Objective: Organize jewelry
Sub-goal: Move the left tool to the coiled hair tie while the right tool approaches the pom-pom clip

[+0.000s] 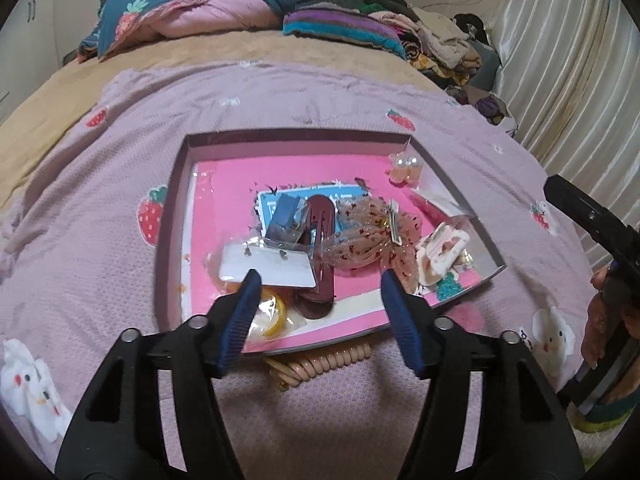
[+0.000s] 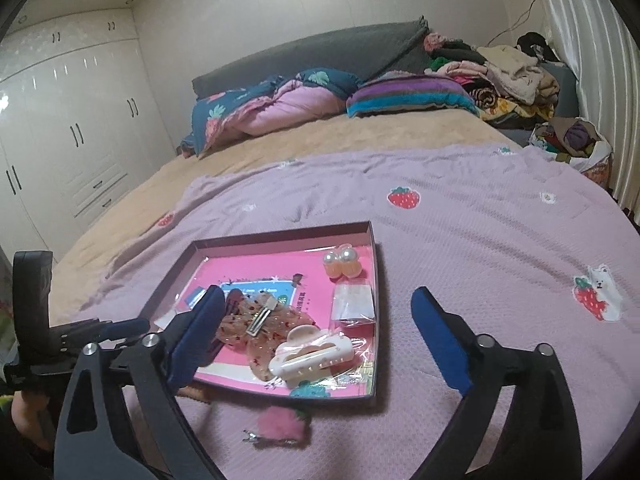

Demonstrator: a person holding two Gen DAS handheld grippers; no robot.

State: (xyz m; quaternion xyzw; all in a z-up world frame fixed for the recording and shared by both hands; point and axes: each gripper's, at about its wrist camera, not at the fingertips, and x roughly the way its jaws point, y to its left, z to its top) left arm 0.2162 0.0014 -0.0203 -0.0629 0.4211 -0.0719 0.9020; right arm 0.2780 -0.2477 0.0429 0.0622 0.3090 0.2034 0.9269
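Note:
A shallow box tray [image 1: 172,208] with a pink liner lies on the purple bedspread; it also shows in the right wrist view [image 2: 280,236]. In it lie a dark red hair clip [image 1: 320,248], a sheer spotted bow [image 1: 372,236], a white claw clip [image 1: 440,252], an earring card [image 1: 264,266], pearl bobbles [image 1: 406,166] and a yellow ring [image 1: 274,312]. My left gripper [image 1: 320,284] is open and empty over the tray's near edge. A beige coil hair tie [image 1: 320,362] lies outside below it. My right gripper [image 2: 320,300] is open and empty, right of the tray. A pink pom clip [image 2: 280,424] lies in front.
Folded quilts [image 2: 280,108] and a striped pillow [image 2: 408,96] lie at the head of the bed. A pile of clothes [image 2: 512,76] sits at the far right by the curtain [image 2: 592,60]. White wardrobes [image 2: 72,128] stand at left.

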